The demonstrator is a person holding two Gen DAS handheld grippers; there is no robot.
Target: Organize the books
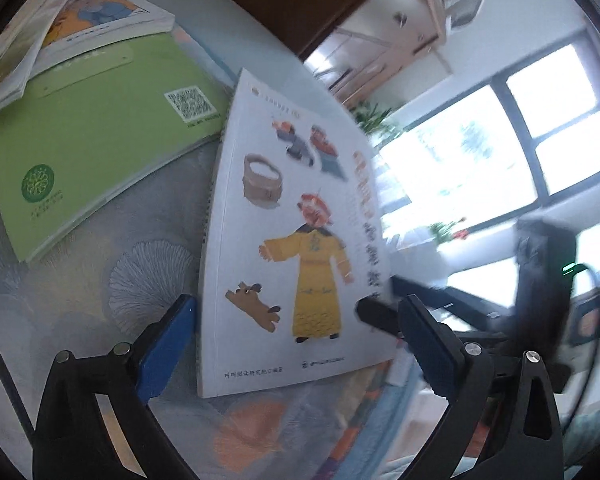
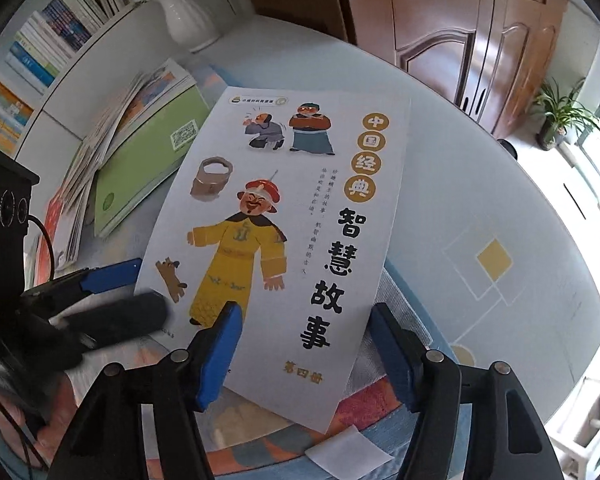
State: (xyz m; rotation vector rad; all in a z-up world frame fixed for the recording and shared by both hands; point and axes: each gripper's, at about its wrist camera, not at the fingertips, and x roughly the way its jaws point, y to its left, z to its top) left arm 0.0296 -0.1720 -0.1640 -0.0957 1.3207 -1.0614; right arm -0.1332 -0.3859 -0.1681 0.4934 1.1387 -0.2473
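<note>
Right gripper (image 2: 300, 344) fingers straddle white storybook (image 2: 284, 216) bottom edge at 6 o'clock — grip unclear. Left gripper (image 1: 296, 344) fingers spread astride it. Green book (image 2: 148, 164) at 10 o'clock on surface (image 2: 480, 200).

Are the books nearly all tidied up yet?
Not yet. Done: many books stand on the white shelf. In hand: the white storybook with the yellow-robed man lies flat between both grippers' open jaws, ungripped. Left: the green book and the messy pile of thin books partly on it.
</note>
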